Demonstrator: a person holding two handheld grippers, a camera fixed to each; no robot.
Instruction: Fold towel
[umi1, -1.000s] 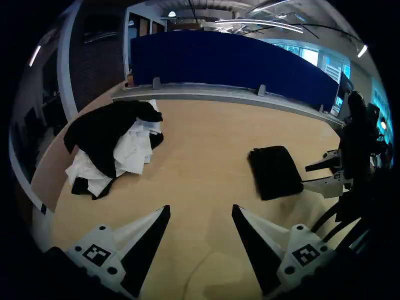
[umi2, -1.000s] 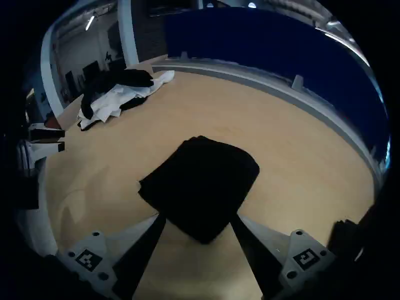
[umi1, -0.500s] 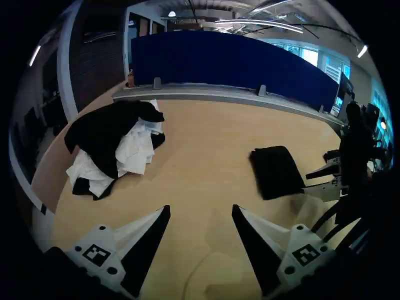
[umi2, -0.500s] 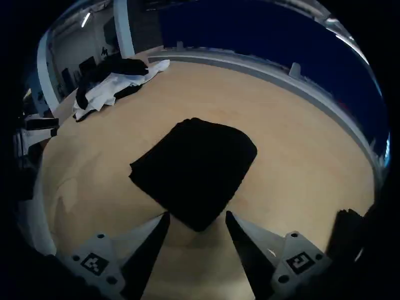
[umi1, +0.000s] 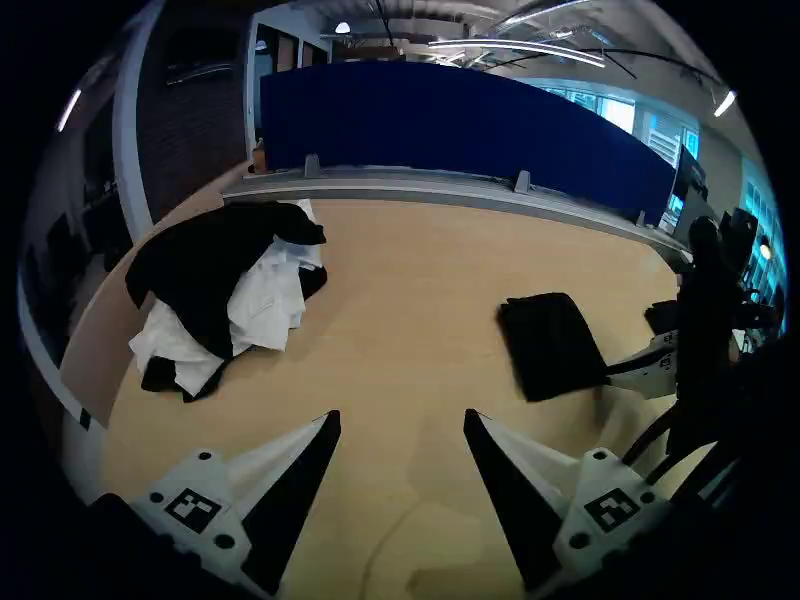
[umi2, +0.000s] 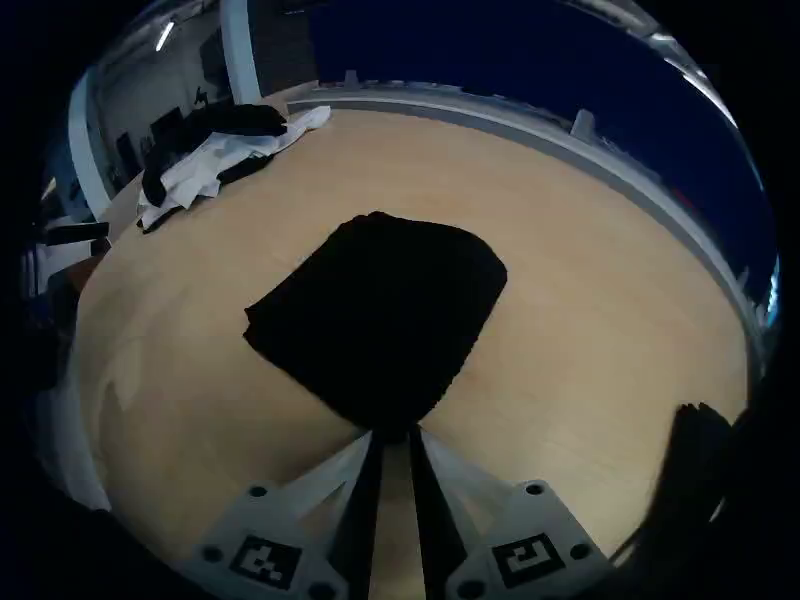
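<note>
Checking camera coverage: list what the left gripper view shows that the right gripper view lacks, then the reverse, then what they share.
Left gripper view: the left hand-held gripper up close, open above the table. Right gripper view: the right hand-held gripper up close, closed on the folded black towel at its near corner. Shared: towel, black-and-white cloth pile, blue partition, table.

Matt black cloth towel; smooth wood table

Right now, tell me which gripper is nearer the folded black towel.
Right. The right gripper pinches the near corner of the folded black towel; the left gripper hangs open, well apart.
</note>
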